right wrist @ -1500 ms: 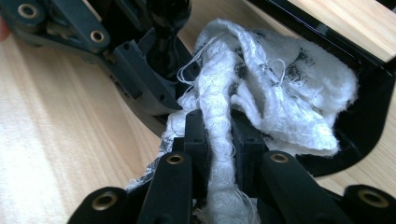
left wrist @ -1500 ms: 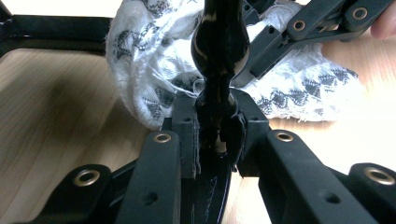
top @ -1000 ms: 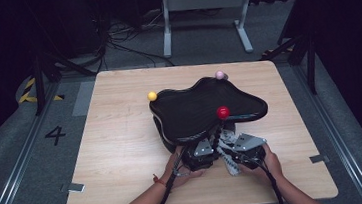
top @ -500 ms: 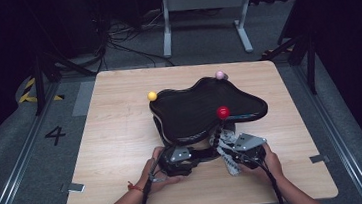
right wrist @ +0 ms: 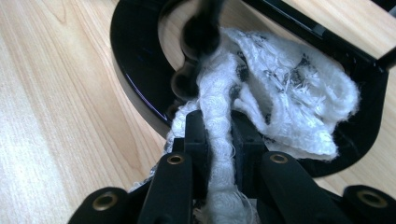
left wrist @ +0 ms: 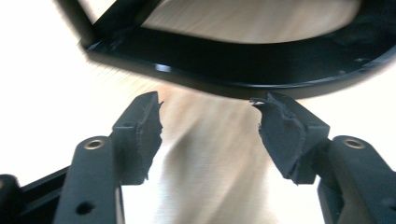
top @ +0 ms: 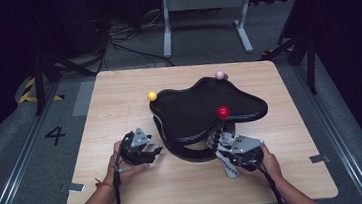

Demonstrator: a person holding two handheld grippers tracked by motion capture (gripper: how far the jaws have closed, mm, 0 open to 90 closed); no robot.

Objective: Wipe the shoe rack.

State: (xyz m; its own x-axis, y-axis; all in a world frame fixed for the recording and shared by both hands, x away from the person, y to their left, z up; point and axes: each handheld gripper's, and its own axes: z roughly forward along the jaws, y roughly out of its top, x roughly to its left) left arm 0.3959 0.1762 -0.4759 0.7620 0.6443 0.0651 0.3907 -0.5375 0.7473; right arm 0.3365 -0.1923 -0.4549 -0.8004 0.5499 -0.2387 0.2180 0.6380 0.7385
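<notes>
Right gripper (right wrist: 219, 135) is pinched tight on a strip of white lacy cloth (right wrist: 280, 88), which is bunched on the lower shelf of the black two-tier stand (top: 205, 110), just behind the thin post (right wrist: 205, 28) under the red ball (top: 223, 111). From the high view that's roughly 5 o'clock on the stand, w/ the right gripper (top: 229, 152) tucked against the base ring. Left gripper (top: 146, 150) sits at about 8 o'clock of the stand, clear of it; its jaws have just been opening and nothing's between them, just bare table (left wrist: 210, 177) and the stand's black rim (left wrist: 233, 79) ahead.

Looks like the job is getting the cloth out of (or arranged on) that shelf. IMO the trick: keep the right pinch firm and draw slow and low, bc lace will likely snag on the post or the shelf edge. Prob worth bringing the free left gripper back to steady the stand or take a second hold on the loose bunch, otherwise the whole stand may drag along.

Hard to tell: whether the cloth is wrapped around the post or just lying against it (post is blurred). Far side of the shelf is hidden under the top tray. Yellow ball (top: 152, 95) and pink ball (top: 219, 74) sit at the tray's edge; can't tell how they're attached.
</notes>
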